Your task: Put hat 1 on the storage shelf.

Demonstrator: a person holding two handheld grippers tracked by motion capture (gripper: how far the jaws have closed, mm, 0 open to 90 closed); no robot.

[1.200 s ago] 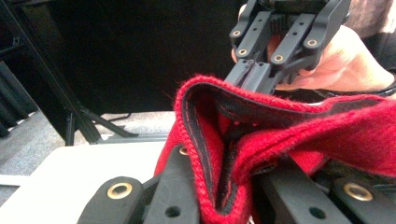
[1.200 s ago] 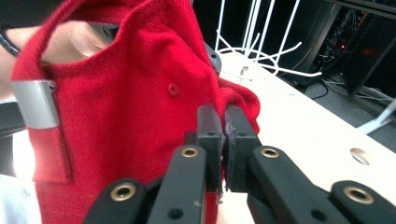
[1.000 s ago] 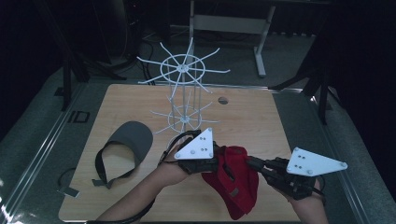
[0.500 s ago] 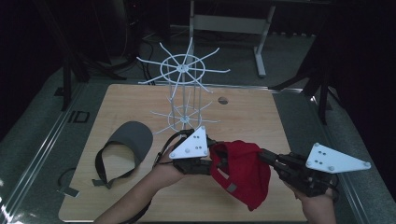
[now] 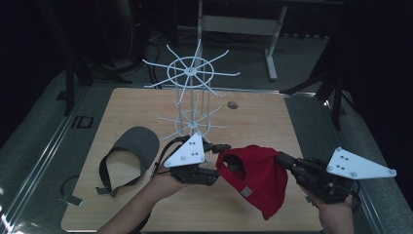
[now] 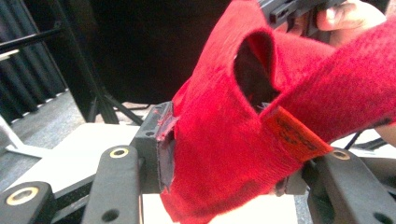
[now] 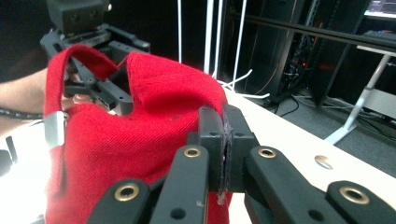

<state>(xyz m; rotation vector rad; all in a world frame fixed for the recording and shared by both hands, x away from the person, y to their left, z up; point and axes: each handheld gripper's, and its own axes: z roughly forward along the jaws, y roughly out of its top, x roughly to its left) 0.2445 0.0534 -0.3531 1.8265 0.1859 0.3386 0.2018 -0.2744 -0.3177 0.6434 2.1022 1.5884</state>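
Since a moment ago the left gripper (image 5: 220, 163) has been opening inside the red cap (image 5: 258, 178) near the white rack (image 5: 192, 97) while the right gripper (image 5: 285, 162) pinches its edge, ready for hanging next

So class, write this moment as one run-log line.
right claw: shut on red cap | left claw: opening, cap between | grey visor: on table

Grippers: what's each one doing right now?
Left gripper: jaws just opening, red cap between them.
Right gripper: shut on the cap.
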